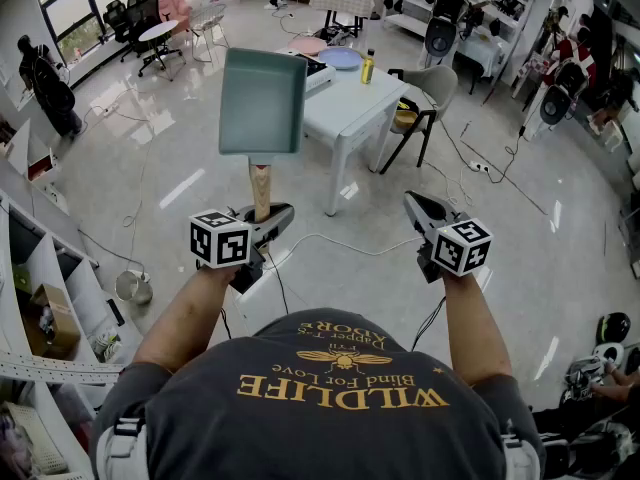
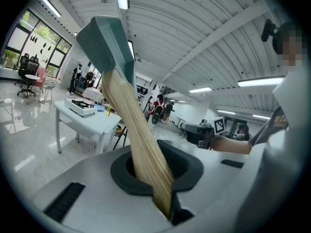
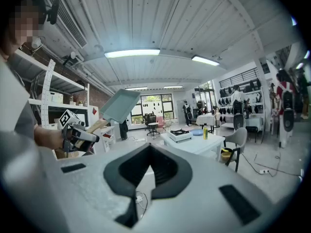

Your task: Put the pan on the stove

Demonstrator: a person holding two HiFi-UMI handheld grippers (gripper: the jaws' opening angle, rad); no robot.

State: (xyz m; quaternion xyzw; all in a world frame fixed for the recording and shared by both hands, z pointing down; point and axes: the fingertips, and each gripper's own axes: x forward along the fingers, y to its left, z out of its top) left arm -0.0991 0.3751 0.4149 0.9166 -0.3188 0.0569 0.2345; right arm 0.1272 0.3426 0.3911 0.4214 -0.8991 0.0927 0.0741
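Observation:
A teal square pan [image 1: 262,103] with a wooden handle [image 1: 260,190] is held up in the air, pan end away from me. My left gripper [image 1: 265,218] is shut on the handle [image 2: 138,135], and the pan [image 2: 104,40] rises tilted above its jaws. My right gripper [image 1: 420,206] hangs level to the right, shut and holding nothing [image 3: 149,147]. The stove [image 1: 312,71] sits on a white table [image 1: 345,108] some way ahead, also visible in the left gripper view [image 2: 80,107] and the right gripper view [image 3: 179,135]. The pan [image 3: 119,105] shows at the right gripper view's left.
On the table by the stove lie a blue plate [image 1: 341,58] and a yellow bottle [image 1: 368,67]. A grey chair [image 1: 425,93] stands at its right. Shelving [image 1: 40,268] runs along my left. A cable [image 1: 330,238] crosses the shiny floor. A person [image 1: 45,83] stands far left.

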